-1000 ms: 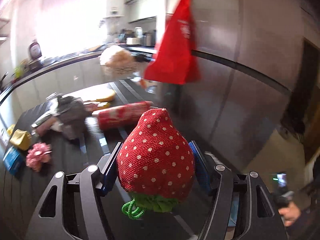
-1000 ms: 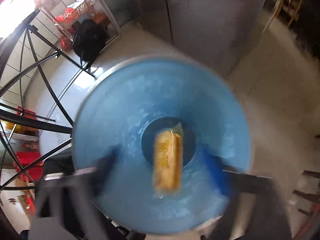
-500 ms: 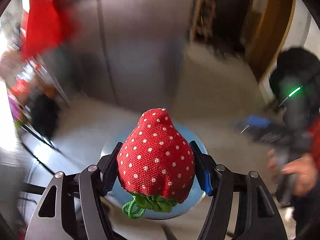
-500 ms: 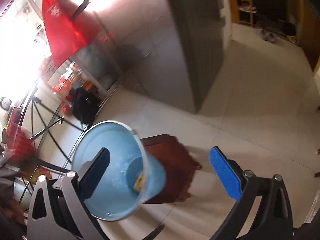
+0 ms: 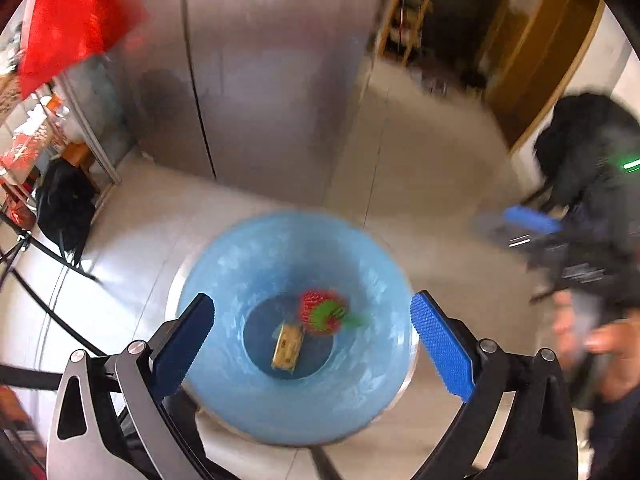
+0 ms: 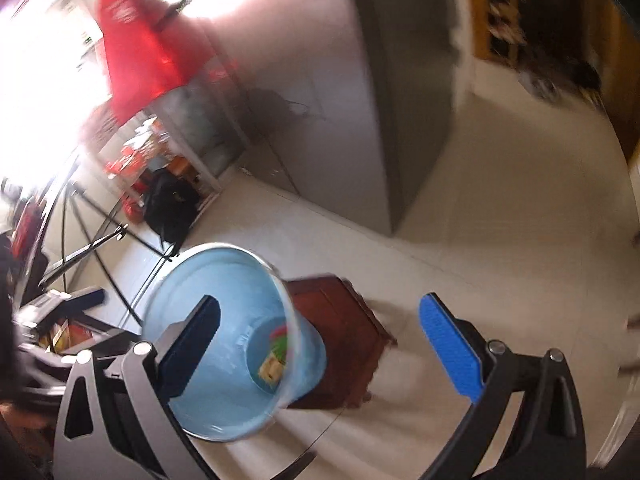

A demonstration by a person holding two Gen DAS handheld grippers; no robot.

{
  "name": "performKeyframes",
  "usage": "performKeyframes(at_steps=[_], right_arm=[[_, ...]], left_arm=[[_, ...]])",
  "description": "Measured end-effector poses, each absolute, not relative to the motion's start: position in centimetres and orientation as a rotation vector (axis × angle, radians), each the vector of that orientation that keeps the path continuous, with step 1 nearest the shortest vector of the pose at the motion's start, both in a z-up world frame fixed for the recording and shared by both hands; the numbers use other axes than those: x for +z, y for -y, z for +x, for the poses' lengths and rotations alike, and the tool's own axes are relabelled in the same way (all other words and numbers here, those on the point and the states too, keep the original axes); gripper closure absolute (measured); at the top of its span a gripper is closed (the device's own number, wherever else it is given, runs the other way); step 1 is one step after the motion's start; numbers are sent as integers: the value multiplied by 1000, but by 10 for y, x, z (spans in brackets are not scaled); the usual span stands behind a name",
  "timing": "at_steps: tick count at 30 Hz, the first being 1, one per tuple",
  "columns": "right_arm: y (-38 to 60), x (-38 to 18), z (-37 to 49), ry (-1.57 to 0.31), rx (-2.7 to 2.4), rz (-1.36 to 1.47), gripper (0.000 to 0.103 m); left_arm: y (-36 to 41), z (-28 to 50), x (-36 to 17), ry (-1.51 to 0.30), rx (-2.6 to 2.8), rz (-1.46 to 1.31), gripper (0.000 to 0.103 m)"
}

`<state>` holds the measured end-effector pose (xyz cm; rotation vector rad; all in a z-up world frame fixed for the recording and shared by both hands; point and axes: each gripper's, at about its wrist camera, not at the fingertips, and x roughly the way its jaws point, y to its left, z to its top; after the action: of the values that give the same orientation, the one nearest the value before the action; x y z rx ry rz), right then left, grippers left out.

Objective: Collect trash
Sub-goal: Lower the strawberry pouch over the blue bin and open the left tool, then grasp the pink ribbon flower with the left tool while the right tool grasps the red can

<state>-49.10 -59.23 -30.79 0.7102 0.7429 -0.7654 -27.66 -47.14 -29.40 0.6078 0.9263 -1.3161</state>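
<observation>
A light blue bucket stands on a dark wooden stool on the floor. At its bottom lie a red strawberry-shaped pouch with white dots and a yellow wrapper. My left gripper hangs straight above the bucket with its jaws opening wide and nothing between the blue pads. My right gripper stands open and empty, off to the bucket's right and higher. It also shows blurred at the right edge of the left wrist view, held by a hand.
A steel fridge rises behind the bucket, with a red bag hanging at its left. A black bag sits by a metal shelf. Black tripod legs cross the floor at the left. Pale tiled floor stretches right.
My left gripper swung from the table to above the bucket, opened, and the strawberry pouch dropped into the bucket. My right gripper drew back and up from the bucket.
</observation>
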Motion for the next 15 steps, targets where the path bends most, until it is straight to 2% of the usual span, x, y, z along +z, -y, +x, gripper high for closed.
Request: performKeyframes(at_steps=[4, 7, 11, 15], right_arm=[[574, -251, -410, -710, -598, 517, 3], [535, -202, -324, -683, -384, 322, 3], [448, -152, -201, -683, -79, 3, 3], [361, -131, -119, -679, 153, -101, 3]], left_arm=[[403, -226, -214, -818, -1262, 433, 8], [339, -171, -175, -777, -1119, 351, 8], [232, -88, -146, -735, -821, 283, 8], [129, -5, -137, -764, -510, 215, 8]])
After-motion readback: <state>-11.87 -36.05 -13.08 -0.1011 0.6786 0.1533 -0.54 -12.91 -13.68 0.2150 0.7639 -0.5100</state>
